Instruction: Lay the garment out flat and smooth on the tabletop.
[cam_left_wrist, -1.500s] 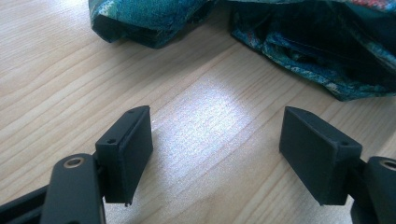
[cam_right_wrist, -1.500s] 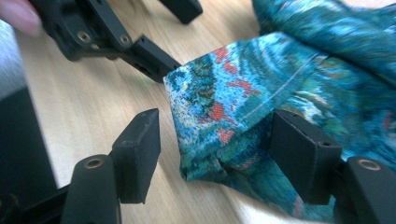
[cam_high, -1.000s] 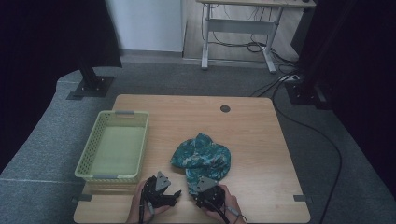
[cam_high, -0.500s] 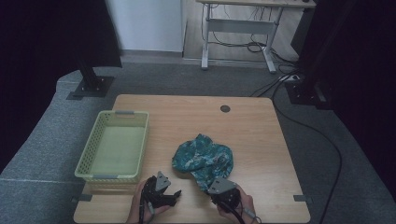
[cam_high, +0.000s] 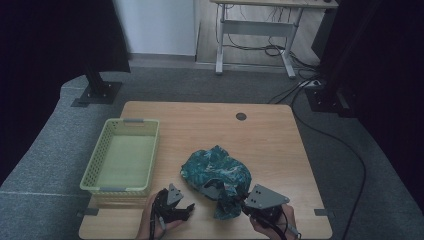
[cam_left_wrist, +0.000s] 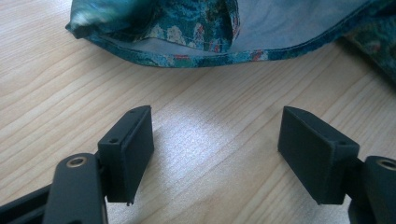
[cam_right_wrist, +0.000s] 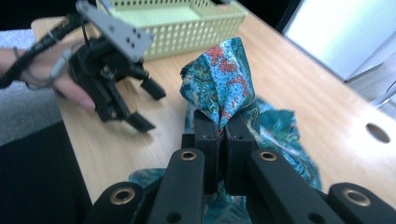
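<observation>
Cloth: the crumpled teal patterned fabric cloth (cam_high: 216, 172) lies on the light wooden table (cam_high: 270, 145), toward my near edge, at about 3 o'clock from the pale green plastic mesh basket (cam_high: 121, 157), which sits apart from it.
Right gripper: my right gripper (cam_right_wrist: 222, 135) has its jaws pinched together on a bunched fold of the cloth, which stands up in a peak above them.
Left gripper: my left gripper (cam_left_wrist: 217, 154) is spread wide and holds nothing; it hovers low over bare wood, with the cloth's hemmed edge just beyond at 12 o'clock.
Handling: I judge it light, soft and limp; it will drape and sag wherever it is not held, and should not slip from a firm pinch.
Where to hold: I judge the stitched hem nearest my left gripper the best second grip.
</observation>
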